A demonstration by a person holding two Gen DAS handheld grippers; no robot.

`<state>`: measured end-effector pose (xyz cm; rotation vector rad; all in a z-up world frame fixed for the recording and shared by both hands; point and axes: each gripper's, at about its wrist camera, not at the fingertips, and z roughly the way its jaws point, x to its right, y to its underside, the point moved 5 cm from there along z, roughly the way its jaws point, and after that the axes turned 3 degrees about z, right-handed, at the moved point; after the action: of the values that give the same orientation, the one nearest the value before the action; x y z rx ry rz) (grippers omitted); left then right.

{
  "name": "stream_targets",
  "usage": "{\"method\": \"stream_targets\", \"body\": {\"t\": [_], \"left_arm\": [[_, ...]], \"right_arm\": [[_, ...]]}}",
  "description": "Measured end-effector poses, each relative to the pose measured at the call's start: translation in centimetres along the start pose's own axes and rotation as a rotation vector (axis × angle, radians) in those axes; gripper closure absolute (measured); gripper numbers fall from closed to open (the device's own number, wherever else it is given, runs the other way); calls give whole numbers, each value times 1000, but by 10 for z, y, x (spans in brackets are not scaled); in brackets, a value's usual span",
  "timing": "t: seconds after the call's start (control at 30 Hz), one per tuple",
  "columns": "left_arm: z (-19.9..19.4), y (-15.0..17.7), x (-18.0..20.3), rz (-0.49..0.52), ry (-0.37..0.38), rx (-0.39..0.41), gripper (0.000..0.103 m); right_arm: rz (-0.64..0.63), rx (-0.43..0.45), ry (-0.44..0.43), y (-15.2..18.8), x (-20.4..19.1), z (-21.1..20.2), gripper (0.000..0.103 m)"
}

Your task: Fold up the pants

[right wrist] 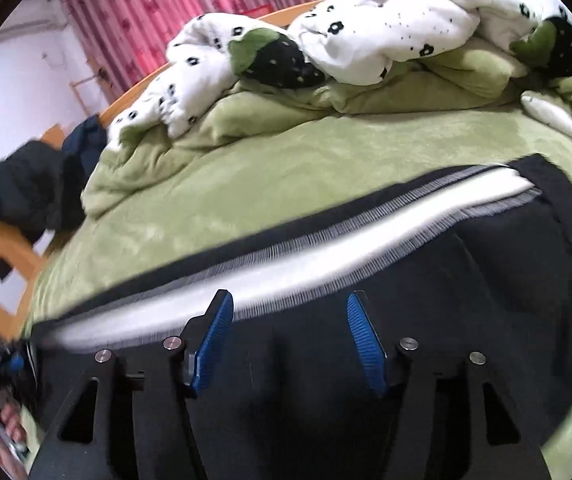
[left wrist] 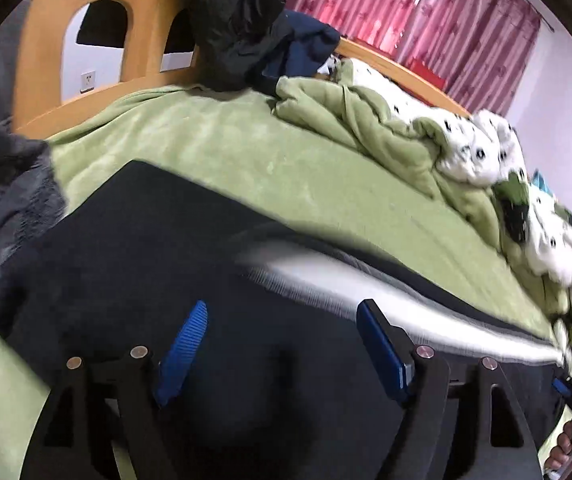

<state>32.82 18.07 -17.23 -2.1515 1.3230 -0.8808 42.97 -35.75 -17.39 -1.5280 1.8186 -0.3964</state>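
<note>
The left gripper [left wrist: 281, 320] and the right gripper [right wrist: 288, 312] both hover with jaws spread wide and nothing between them, just above the black pants [right wrist: 426, 288]. The pants lie flat on the green blanket [right wrist: 286, 168], their white side stripe [right wrist: 286, 264] running across, with a rumpled duvet [right wrist: 366, 40] beyond.

Wooden bed [left wrist: 141, 12] at 11, green blanket [left wrist: 225, 148]; pink curtains [left wrist: 406, 4] at 1, white wall [left wrist: 562, 92] at 3.
</note>
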Motion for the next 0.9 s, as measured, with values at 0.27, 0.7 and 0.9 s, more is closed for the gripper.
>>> {"method": "stream_targets", "body": {"t": [0.27,0.7,0.9], "left_arm": [[-30,103,-45,-152,138,-164,27],[20,69,-54,-269,124,-103,32],[34,58,-57,-230,3,-80,87]], "right_arm": [[139,-38,20,88,68,-61,31],[403,-16,-59,40,113,4,30],[379,-16,24,9,114,27,85]]}}
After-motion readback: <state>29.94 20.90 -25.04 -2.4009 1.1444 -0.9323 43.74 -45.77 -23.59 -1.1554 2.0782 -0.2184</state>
